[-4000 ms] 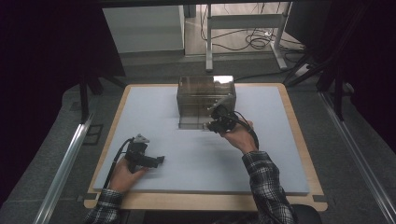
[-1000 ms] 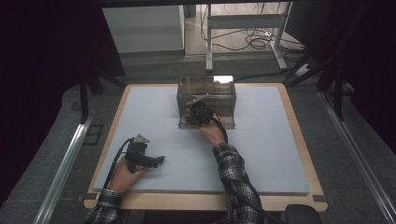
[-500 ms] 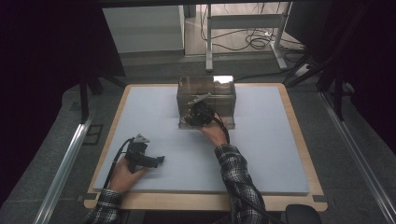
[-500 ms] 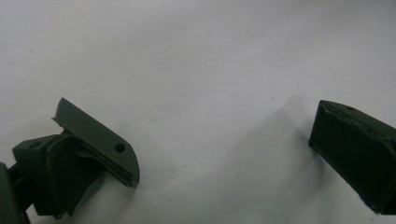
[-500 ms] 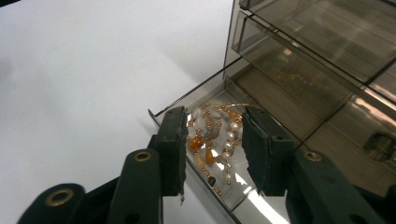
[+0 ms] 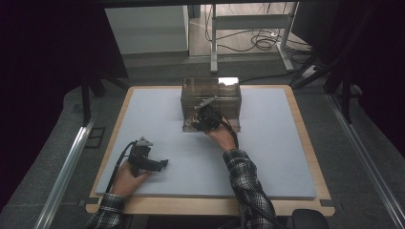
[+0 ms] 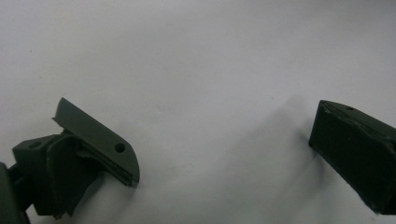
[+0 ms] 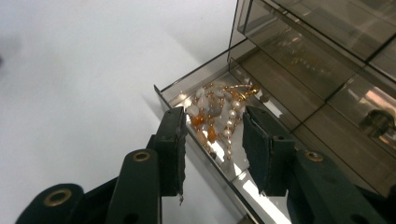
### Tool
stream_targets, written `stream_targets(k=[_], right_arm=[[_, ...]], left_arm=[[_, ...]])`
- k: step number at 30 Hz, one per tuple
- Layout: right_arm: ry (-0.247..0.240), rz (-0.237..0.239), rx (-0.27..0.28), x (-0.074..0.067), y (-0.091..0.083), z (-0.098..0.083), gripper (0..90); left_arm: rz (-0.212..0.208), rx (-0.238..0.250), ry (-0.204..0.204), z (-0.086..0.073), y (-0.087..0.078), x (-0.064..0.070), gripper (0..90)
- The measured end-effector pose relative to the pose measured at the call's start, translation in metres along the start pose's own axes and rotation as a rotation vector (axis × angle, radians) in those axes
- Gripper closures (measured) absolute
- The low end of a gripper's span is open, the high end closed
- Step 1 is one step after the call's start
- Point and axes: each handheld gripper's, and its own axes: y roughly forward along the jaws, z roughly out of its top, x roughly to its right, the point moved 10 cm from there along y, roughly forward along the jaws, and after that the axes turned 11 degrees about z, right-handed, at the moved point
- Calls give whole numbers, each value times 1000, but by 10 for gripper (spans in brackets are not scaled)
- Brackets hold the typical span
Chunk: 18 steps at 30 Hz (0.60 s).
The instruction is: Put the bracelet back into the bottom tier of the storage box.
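A smoky clear drawer box [image 6: 212, 93] stands at the far middle of the blue-grey mat [image 6: 267, 162]. Its bottom drawer [image 8: 191, 77] is pulled out, and a string of white, orange and gold beads [image 8: 215, 109] lies in it. My right gripper [image 6: 199, 120] hangs over this drawer. In the right gripper view its jaws [image 8: 212, 135] have just been opening; they stand apart with the beads seen between them, and the pads do not press on them. My left gripper [image 6: 162, 163] rests on the mat at the near left, jaws [image 7: 224, 149] wide open with nothing between them.
The mat lies on a wooden board [image 6: 296, 102] whose edge runs round it. Behind the table stand metal legs and loose cables [image 6: 258, 40] on the floor. Metal rails [image 6: 67, 167] run along both sides of the table.
Since the oldest frame my right hand has moved left from the box's front right to its front left, over the drawer. In the last second it barely shifted. The left hand stayed still.
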Motion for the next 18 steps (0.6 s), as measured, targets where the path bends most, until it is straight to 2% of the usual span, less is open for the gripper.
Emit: stream_targets(k=[12,18], right_arm=[[42,-6,-2,0,-13,-6,564],[41,-11,-3,-2,-19,-7,524]], left_arm=[[0,0,0,0,0,0,0],[0,-2,3,0,0,0,0]])
